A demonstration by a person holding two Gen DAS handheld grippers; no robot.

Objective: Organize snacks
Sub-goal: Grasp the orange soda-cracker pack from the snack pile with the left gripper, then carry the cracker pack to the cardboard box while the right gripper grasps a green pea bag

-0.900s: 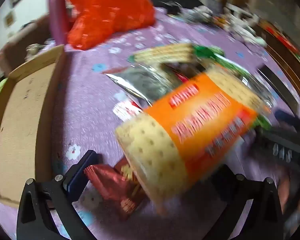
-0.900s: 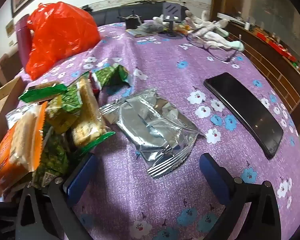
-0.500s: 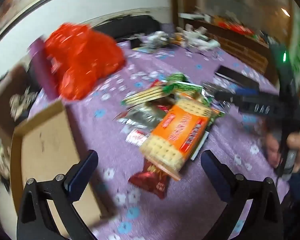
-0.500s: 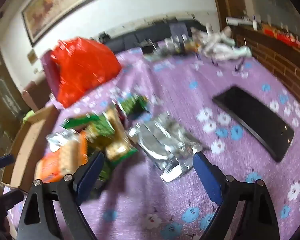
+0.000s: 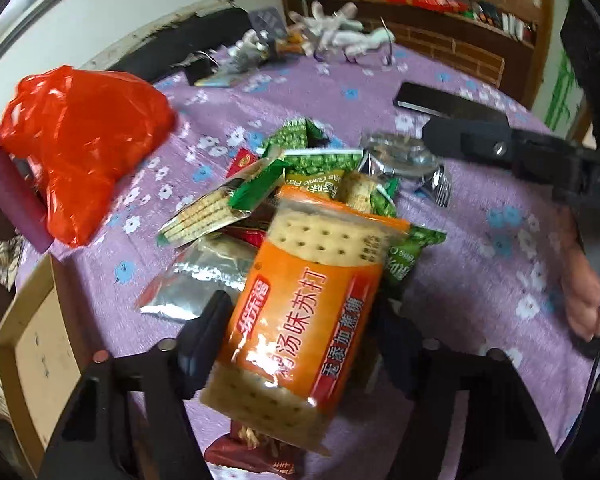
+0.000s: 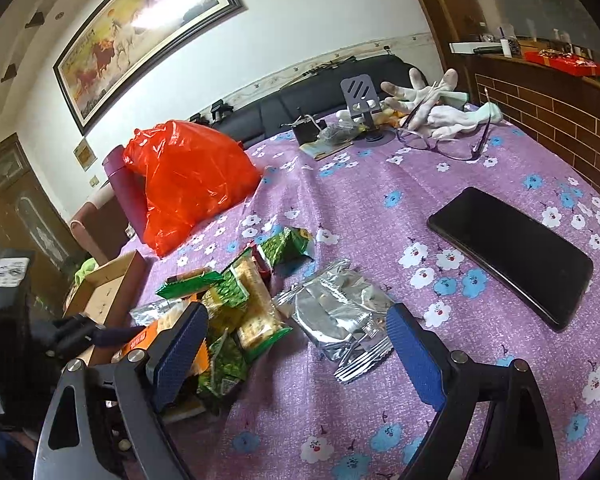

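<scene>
An orange soda cracker pack [image 5: 300, 320] sits between the fingers of my left gripper [image 5: 300, 312], which is shut on its two long sides. The pack slants over the snack pile: green pea packets [image 5: 324, 164], a green-wrapped cracker stack [image 5: 208, 216], a silver pouch [image 5: 204, 280] and a red packet [image 5: 252, 452] beneath. From the right wrist view the orange cracker pack [image 6: 140, 338] shows at the pile's left end. My right gripper [image 6: 296, 316] stands open, its blue pads either side of a crumpled silver packet [image 6: 336, 316] without touching it.
An open cardboard box [image 5: 32, 352] lies at the table's left edge. A red plastic bag [image 6: 188, 176] stands behind the pile. A black phone [image 6: 512, 256] lies on the right, with glasses [image 6: 440, 140], white gloves [image 6: 440, 108] and a phone stand [image 6: 360, 96] at the far side.
My left gripper, open above the pile half a second ago, has come down and shut on the orange cracker pack. The right gripper has drawn back and tilted up a little, still open.
</scene>
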